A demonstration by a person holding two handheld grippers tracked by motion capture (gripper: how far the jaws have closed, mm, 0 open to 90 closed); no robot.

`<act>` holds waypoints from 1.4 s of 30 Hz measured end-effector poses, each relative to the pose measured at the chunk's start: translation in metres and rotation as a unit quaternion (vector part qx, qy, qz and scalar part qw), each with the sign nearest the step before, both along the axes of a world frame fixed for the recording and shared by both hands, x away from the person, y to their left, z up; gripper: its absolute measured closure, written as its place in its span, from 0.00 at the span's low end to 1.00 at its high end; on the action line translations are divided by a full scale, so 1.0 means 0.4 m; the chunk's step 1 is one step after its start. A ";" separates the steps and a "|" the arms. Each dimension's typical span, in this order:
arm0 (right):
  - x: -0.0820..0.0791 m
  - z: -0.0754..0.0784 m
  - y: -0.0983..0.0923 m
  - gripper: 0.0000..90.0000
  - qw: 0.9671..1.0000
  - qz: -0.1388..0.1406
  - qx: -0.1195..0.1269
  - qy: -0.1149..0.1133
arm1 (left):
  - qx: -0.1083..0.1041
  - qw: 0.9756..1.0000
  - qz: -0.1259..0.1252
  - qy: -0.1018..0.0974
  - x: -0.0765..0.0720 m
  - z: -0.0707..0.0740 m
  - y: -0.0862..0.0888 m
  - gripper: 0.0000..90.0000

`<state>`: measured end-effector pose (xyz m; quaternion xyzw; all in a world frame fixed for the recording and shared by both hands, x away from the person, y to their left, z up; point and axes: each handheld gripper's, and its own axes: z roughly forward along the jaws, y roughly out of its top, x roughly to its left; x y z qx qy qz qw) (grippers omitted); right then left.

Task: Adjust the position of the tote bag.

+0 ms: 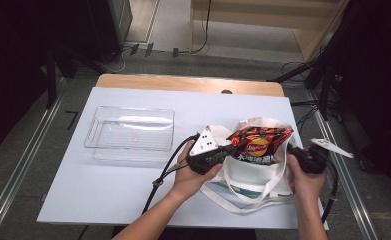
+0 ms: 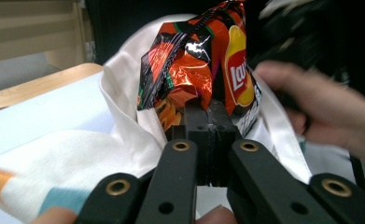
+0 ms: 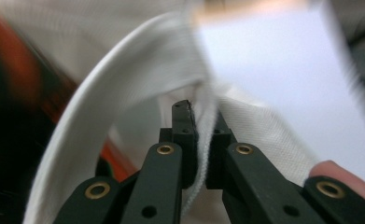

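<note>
From the high view, the Lay's chip bag point(image 1: 259, 144) stands half out of the white tote bag point(image 1: 250, 177) near the clear tray point(image 1: 131, 129). In the left gripper view the left gripper point(image 2: 209, 113) is clamped on the chip bag's lower edge. In the right gripper view, though blurred, the right gripper point(image 3: 202, 116) seems to pinch the tote's rim, so I judge the next move is lifting the chips clear.

White tote bag point(image 1: 255, 175): woven cloth, matt, ribbed along its strap point(image 3: 124, 93). Orange-and-black crisp packet point(image 1: 259, 145): glossy crinkled foil with bright highlights. Clear rectangular tray point(image 1: 130, 129): smooth transparent plastic, shiny at the rim. White table point(image 1: 113, 185): smooth matt sheet with a pale wooden edge at the far side. Left gripper point(image 2: 209, 122) and right gripper point(image 3: 200, 122): matt black plastic jaws, brass-coloured rivets.
</note>
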<state>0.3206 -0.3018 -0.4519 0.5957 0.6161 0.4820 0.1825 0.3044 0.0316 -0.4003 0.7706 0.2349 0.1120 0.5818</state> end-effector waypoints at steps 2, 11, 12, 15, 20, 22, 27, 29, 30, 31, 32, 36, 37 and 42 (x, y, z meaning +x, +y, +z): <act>0.017 -0.039 0.014 0.97 0.999 0.009 -0.017 0.029 | -0.003 0.999 0.036 -0.007 0.006 -0.008 -0.002 0.78; -0.037 0.026 -0.022 0.48 0.999 -0.015 -0.002 -0.044 | 0.030 0.993 0.098 0.050 0.034 -0.049 0.002 0.59; -0.051 0.042 -0.032 0.46 0.999 -0.018 0.003 -0.051 | 0.031 0.993 0.101 0.052 0.035 -0.054 0.003 0.61; -0.103 0.081 -0.061 0.45 0.996 -0.025 -0.008 -0.082 | 0.035 0.991 0.111 0.060 0.038 -0.063 0.007 0.64; -0.181 0.119 -0.060 0.40 0.990 -0.049 -0.007 -0.133 | 0.045 0.989 0.125 0.071 0.045 -0.070 0.000 0.72; -0.173 0.109 -0.027 0.36 0.993 -0.040 -0.023 -0.105 | 0.047 0.988 0.129 0.075 0.047 -0.072 -0.004 0.73; -0.124 0.032 0.012 0.48 0.997 -0.050 -0.060 -0.005 | 0.066 0.985 0.137 0.086 0.054 -0.082 -0.005 0.76; -0.108 -0.001 0.006 0.57 0.995 -0.062 -0.070 0.022 | 0.068 0.983 0.140 0.096 0.058 -0.090 0.000 0.77; -0.104 -0.010 0.001 0.64 0.996 -0.059 -0.059 0.028 | 0.073 0.982 0.142 0.098 0.058 -0.095 0.002 0.78; -0.099 -0.016 -0.002 0.71 0.997 -0.051 -0.048 0.034 | 0.074 0.982 0.144 0.098 0.058 -0.100 0.003 0.80; -0.094 -0.021 0.000 0.77 0.997 -0.046 -0.051 0.040 | 0.076 0.981 0.146 0.100 0.056 -0.108 0.004 0.80; -0.071 -0.041 0.018 0.88 0.996 -0.035 -0.068 0.054 | 0.079 0.980 0.156 0.101 0.049 -0.128 0.008 0.83; -0.065 -0.045 0.023 0.89 0.995 -0.035 -0.073 0.057 | 0.079 0.979 0.159 0.102 0.047 -0.136 0.011 0.83; -0.029 -0.053 0.052 0.92 0.994 -0.017 -0.094 0.059 | 0.072 0.976 0.175 0.112 0.031 -0.172 0.028 0.85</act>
